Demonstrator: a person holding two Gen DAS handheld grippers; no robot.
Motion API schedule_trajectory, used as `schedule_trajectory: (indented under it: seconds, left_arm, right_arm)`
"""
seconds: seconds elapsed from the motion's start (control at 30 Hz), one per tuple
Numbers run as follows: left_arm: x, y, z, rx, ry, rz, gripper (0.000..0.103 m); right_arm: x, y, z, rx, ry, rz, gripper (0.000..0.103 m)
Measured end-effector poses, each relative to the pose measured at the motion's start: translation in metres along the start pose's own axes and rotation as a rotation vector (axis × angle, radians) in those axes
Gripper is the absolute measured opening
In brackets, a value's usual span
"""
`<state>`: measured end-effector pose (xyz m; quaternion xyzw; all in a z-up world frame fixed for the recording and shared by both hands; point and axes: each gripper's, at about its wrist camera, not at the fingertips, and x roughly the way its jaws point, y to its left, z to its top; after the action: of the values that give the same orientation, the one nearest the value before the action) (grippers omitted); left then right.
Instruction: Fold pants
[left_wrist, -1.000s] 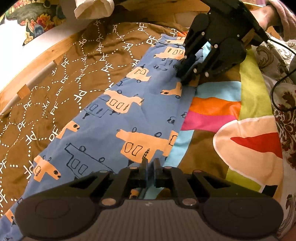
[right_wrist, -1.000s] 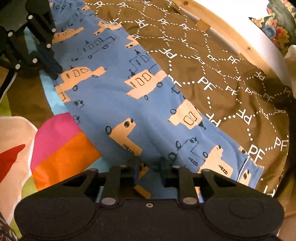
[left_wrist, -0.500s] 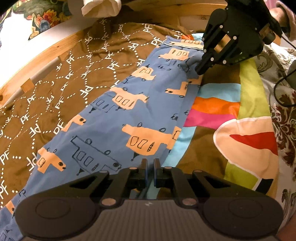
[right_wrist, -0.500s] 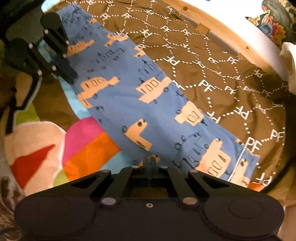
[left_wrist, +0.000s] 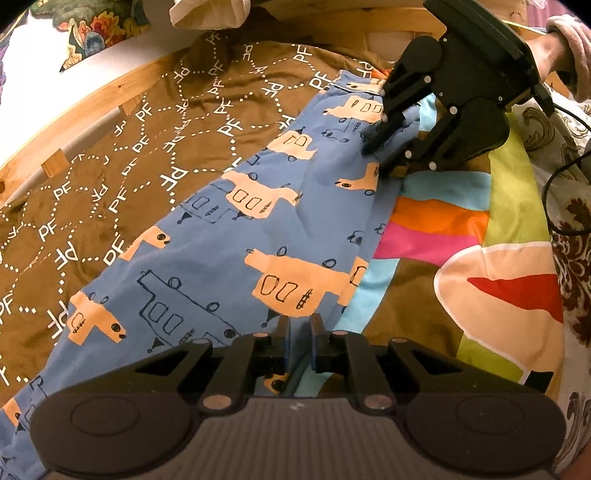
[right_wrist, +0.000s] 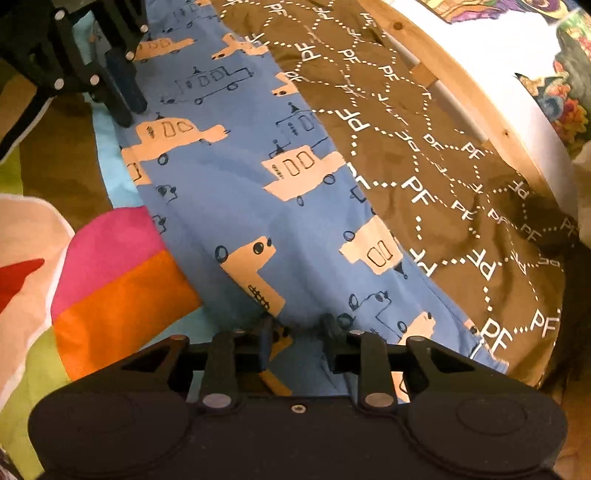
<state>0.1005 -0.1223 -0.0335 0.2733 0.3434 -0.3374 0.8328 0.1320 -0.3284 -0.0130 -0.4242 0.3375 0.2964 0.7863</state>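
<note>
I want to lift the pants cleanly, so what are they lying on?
The blue pants lie across a brown PF-print blanket on one side and a multicoloured quilt on the other. Where those two meet beneath the pants is covered.

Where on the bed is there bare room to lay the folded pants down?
The brown PF blanket between the blue pants and the wooden bed rail lies bare. So does the colourful quilt on the pants' other side. Crowded: the pants' near edge, where the left tongs and right tongs sit, both opening.
</note>
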Motion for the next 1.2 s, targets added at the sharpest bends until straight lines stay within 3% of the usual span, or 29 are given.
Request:
schedule_trajectory:
  seconds: [0.07,0.1,0.43,0.53,0.57,0.63,0.73,0.77,0.83,0.9,1.0,1.1,1.2]
  left_arm:
    - [-0.001,0.0,-0.001,-0.004,0.001,-0.002,0.013]
    - [-0.001,0.0,-0.001,-0.004,0.002,-0.001,0.013]
    - [-0.014,0.007,-0.006,-0.015,-0.009,-0.018,0.014]
    - [-0.015,0.011,-0.01,-0.035,0.0,-0.017,0.021]
    - [-0.016,0.012,-0.01,-0.038,0.0,-0.015,0.025]
    - [-0.02,0.015,-0.012,-0.045,-0.012,-0.006,0.049]
    - [-0.019,0.02,-0.016,-0.066,0.017,-0.015,0.053]
    - [-0.016,0.022,-0.019,-0.07,0.044,-0.013,0.054]
    - [-0.012,0.03,-0.026,-0.101,0.085,-0.012,0.058]
    - [-0.011,0.042,-0.034,-0.163,0.135,-0.022,0.062]
    - [-0.023,0.065,-0.052,-0.27,0.178,-0.04,0.063]
    - [-0.047,0.077,-0.061,-0.305,0.161,-0.046,0.064]
    - [-0.054,0.086,-0.058,-0.317,0.143,0.012,0.067]
  right_arm:
    - [0.0,0.0,0.0,0.008,0.003,0.02,0.003]
    - [-0.001,0.0,0.0,0.011,0.0,0.019,0.001]
    - [-0.029,0.009,0.0,0.023,0.008,0.1,0.0]
    - [-0.024,0.013,-0.004,0.032,0.024,0.11,0.001]
    - [-0.023,0.011,-0.004,0.038,0.031,0.112,0.003]
    - [-0.029,0.003,-0.005,0.081,0.018,0.101,0.019]
    - [-0.042,-0.017,-0.007,0.222,-0.031,0.085,0.046]
    - [-0.041,-0.023,-0.008,0.27,-0.034,0.086,0.051]
    - [-0.029,-0.031,-0.017,0.361,0.017,0.085,0.052]
    - [-0.012,-0.03,-0.031,0.37,0.084,0.077,0.054]
    - [-0.021,-0.031,-0.037,0.421,0.055,0.065,0.055]
    - [-0.043,-0.035,-0.031,0.477,-0.032,0.058,0.066]
    - [-0.047,-0.036,-0.015,0.539,-0.133,0.07,0.069]
